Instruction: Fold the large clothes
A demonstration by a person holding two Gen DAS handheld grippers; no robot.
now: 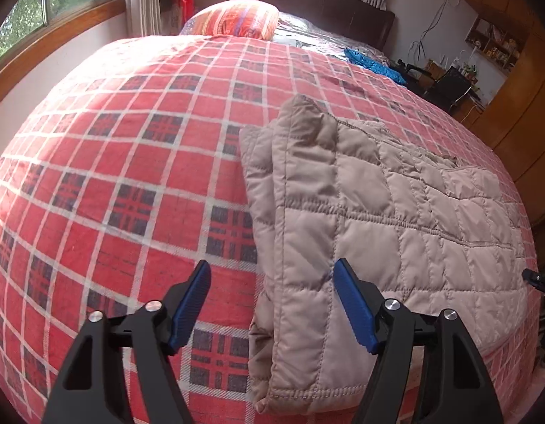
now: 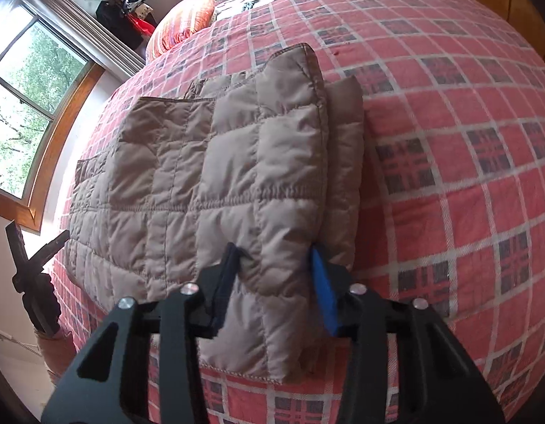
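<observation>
Item: quilted beige jacket (image 1: 378, 212), folded into a thick, roughly rectangular bundle, lying on a bed spread with a red plaid blanket (image 1: 131, 162). Position: near the foot edge of the bed, where the blanket falls away beneath the bundle's near hem.

Edges: in the left wrist view the bundle's left side shows stacked layers, one narrow panel projecting beyond the top layer. In the right wrist view the same stacked side lies to the right, with a narrow panel (image 2: 346, 162) stepping out past the upper layer. Far corner rises to a raised collar-like point (image 1: 302, 104).

Left gripper (image 1: 272, 304): fingers spread wide apart, holding nothing; one blue pad (image 1: 189, 305) over bare blanket, the other over the jacket's near corner.

Right gripper (image 2: 276, 282): fingers pinched on a fold of the jacket's near edge, fabric bunched between them.

Open room: broad bare blanket to the left of the bundle in the left wrist view, up to the pillow (image 1: 238, 17) at the headboard. A blue garment (image 1: 373, 62) lies well apart, at the far side of the bed. A window (image 2: 21, 106) runs along one long side.
</observation>
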